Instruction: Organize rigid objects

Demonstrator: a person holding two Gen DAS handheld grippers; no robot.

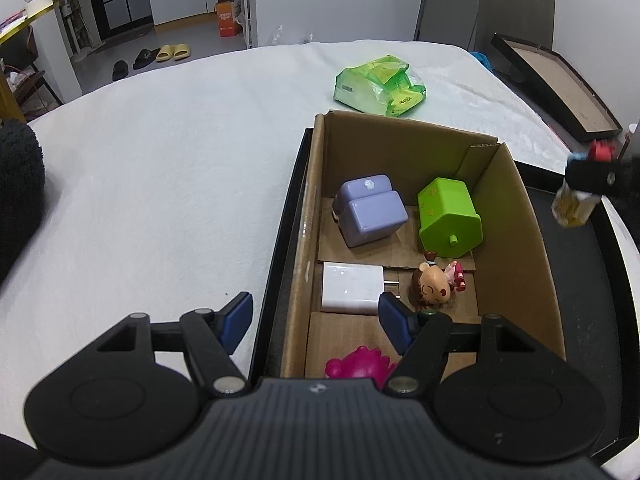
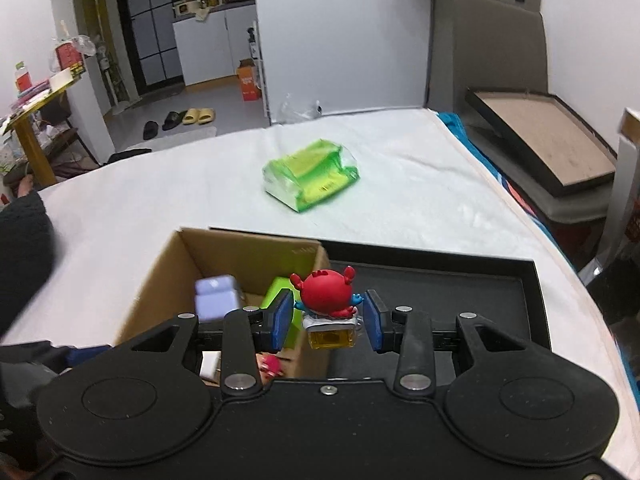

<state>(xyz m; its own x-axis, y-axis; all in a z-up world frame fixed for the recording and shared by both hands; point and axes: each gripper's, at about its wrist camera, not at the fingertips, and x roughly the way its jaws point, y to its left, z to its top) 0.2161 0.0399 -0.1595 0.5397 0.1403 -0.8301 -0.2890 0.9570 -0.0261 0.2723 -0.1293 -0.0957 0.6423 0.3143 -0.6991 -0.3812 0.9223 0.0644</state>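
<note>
A cardboard box [image 1: 516,240] stands in a black tray [image 1: 576,280] on the white bed. Inside lie a purple block [image 1: 370,210], a green container [image 1: 448,216], a white charger [image 1: 350,288], a small doll figure [image 1: 434,282] and a pink toy [image 1: 360,366]. My left gripper [image 1: 316,320] is open and empty, straddling the box's left wall. My right gripper [image 2: 328,320] is shut on a red crab figure on a yellow base [image 2: 328,304], held above the tray just right of the box [image 2: 160,292]. The figure also shows at the right of the left wrist view [image 1: 578,196].
A green plastic packet [image 1: 380,84] lies on the bed beyond the box; it also shows in the right wrist view [image 2: 310,178]. A black lid with brown lining [image 2: 544,148] leans at the bed's right side. A dark sleeve [image 1: 16,184] is at the left.
</note>
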